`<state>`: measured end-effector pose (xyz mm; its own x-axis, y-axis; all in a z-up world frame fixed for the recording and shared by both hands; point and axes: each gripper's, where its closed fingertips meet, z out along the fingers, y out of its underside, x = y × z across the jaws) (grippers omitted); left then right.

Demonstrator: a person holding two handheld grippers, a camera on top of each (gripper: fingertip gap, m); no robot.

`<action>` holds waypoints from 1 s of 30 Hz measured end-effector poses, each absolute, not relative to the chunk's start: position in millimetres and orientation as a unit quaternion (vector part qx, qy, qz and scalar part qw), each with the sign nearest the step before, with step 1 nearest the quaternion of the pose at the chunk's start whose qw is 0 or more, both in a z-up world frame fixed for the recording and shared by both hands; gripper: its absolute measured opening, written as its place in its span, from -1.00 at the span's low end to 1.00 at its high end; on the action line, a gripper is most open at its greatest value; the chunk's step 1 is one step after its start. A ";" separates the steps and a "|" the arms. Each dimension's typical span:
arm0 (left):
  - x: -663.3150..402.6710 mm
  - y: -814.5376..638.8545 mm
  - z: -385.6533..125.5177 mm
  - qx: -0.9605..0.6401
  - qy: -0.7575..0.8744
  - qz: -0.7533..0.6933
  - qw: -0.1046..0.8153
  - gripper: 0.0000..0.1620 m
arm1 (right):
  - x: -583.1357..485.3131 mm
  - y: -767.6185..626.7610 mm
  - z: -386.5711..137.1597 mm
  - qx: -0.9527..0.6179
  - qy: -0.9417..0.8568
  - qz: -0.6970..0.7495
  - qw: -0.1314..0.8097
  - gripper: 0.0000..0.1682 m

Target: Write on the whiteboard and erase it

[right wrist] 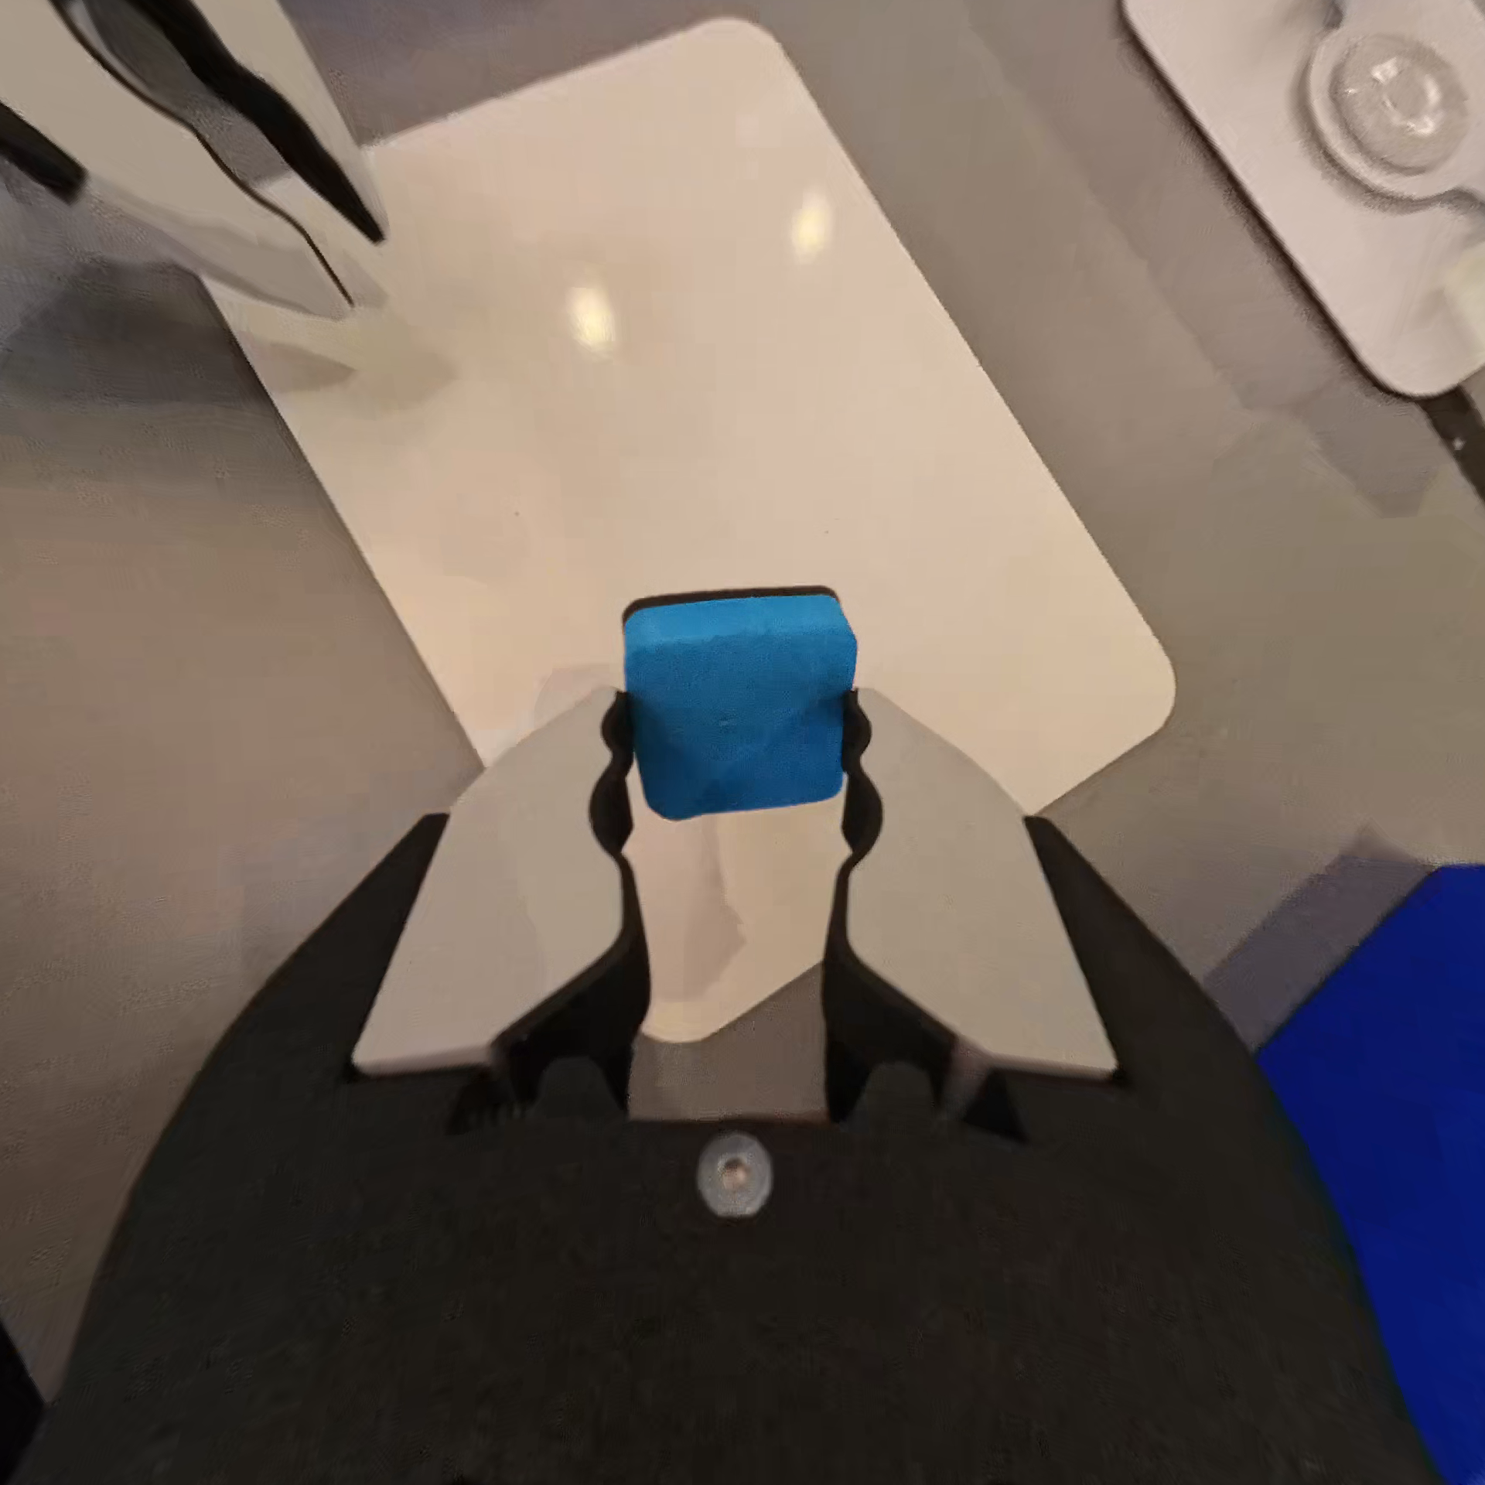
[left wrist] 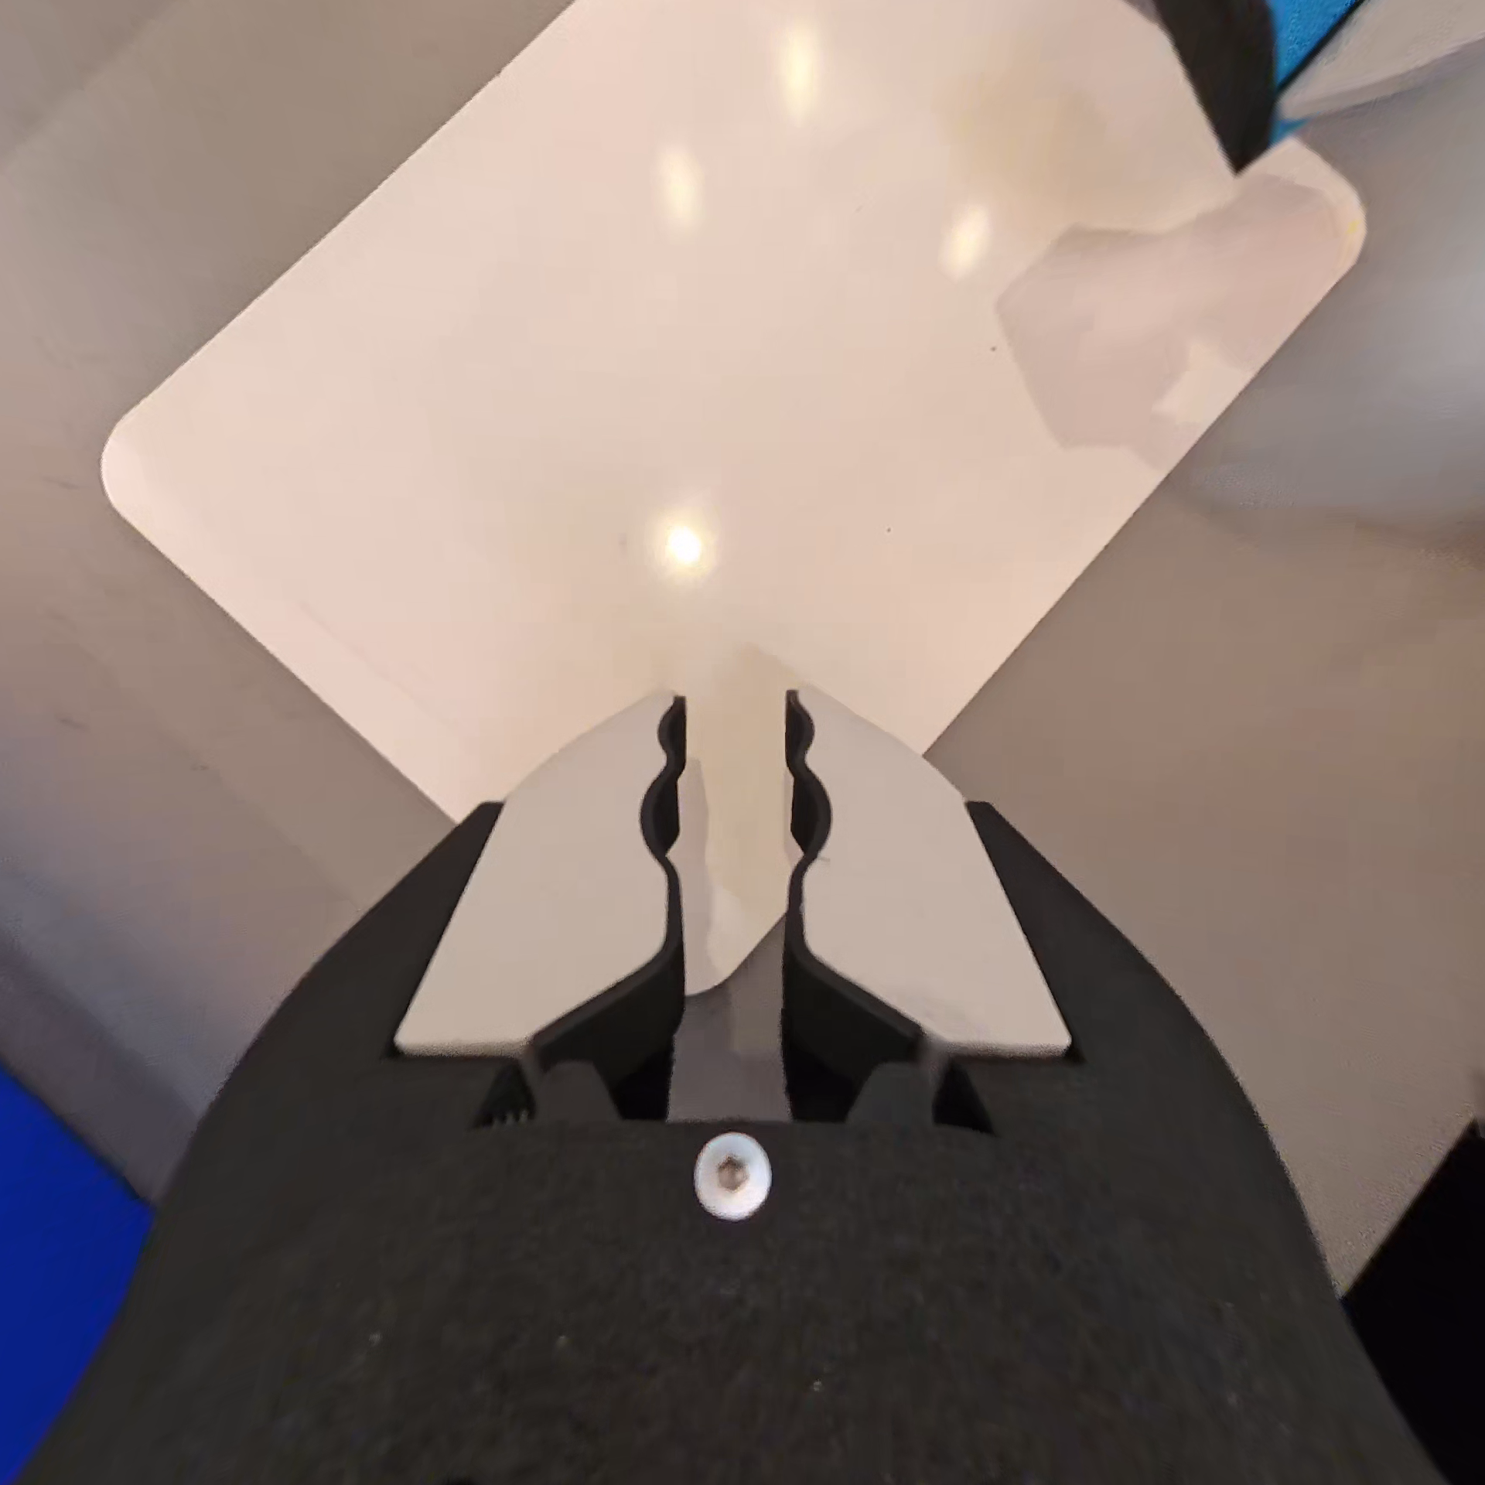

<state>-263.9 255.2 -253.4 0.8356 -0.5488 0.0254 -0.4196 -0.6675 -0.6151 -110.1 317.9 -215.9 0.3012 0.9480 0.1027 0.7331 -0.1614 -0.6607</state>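
Observation:
The whiteboard (left wrist: 562,386) is a white rounded sheet lying flat on the grey table, with no writing visible on it. It also shows in the right wrist view (right wrist: 723,386). My left gripper (left wrist: 738,701) is over the board's near corner, its jaws a narrow gap apart with nothing between them. It also shows at the top left of the right wrist view (right wrist: 353,249). My right gripper (right wrist: 735,707) is shut on a blue eraser (right wrist: 735,711), held at the fingertips over the board. I cannot tell if the eraser touches the board. The eraser's blue edge (left wrist: 1318,48) shows at the top right of the left wrist view.
A white tray (right wrist: 1253,265) holding a clear round piece (right wrist: 1398,104) lies beyond the board's right side. A deep blue object (right wrist: 1390,1125) sits at the near right, and shows in the left wrist view (left wrist: 48,1221). Grey table (right wrist: 161,643) surrounds the board.

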 end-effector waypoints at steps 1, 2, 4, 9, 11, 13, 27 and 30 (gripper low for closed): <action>-265.5 253.4 -255.3 -0.909 0.262 -0.109 0.306 -0.72 | -118.1 323.4 -219.4 -0.729 -0.599 0.145 0.299 -0.41; -268.1 251.8 -257.0 -0.910 0.257 -0.109 0.305 -0.72 | -130.3 326.0 -223.3 -0.708 -0.635 0.133 0.279 -0.41; -274.2 248.4 -259.9 -0.913 0.250 -0.102 0.307 -0.72 | -158.7 328.8 -235.1 -0.663 -0.705 0.104 0.229 -0.41; -283.8 242.0 -267.8 -0.916 0.229 -0.114 0.309 -0.72 | -209.5 341.7 -268.6 -0.581 -0.801 0.012 0.139 -0.41; -283.2 240.6 -270.5 -0.917 0.225 -0.127 0.306 -0.71 | -216.1 344.0 -275.1 -0.580 -0.805 0.013 0.122 -0.39; -285.0 240.3 -273.2 -0.917 0.228 -0.124 0.303 -0.69 | -214.3 342.6 -271.9 -0.592 -0.798 0.026 0.111 -0.22; -220.1 328.0 -253.6 -0.834 0.511 -0.053 0.201 -0.19 | -53.4 298.6 -213.6 -0.741 -0.399 0.288 0.457 -0.24; -217.6 335.3 -263.1 -0.817 0.554 -0.031 0.160 -0.20 | -45.7 297.2 -205.1 -0.740 -0.370 0.309 0.469 -0.24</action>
